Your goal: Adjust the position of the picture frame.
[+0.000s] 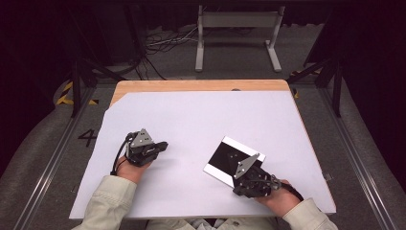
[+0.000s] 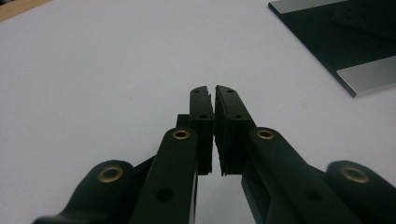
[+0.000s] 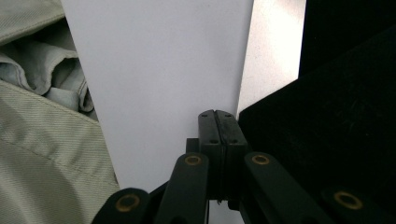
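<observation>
Two hand-held grippers over a white sheet (image 1: 191, 124) that covers the worktop (image 1: 201, 85). The black card (image 1: 225, 160), white-edged along its far and near sides, lies flat on the sheet at near right, turned at an angle to the sheet's edges. The right hand-held gripper (image 1: 253, 179) sits at the card's near corner; in the right gripper view its jaws are clenched flush together, with the tips (image 3: 219, 122) at the line where the black surface meets the white sheet. Whether a thin edge of the card is pinched between the pads cannot be told; the low placement at the edge suggests a hold on, or a purchase under, a flat thing that offers no other grip. The left hand-held gripper (image 1: 160, 146) rests at near left, well apart from the card (image 2: 341, 42), pointing toward it, jaws nearly closed on nothing with a slim gap between the pads (image 2: 203, 112), probably waiting to assist.
</observation>
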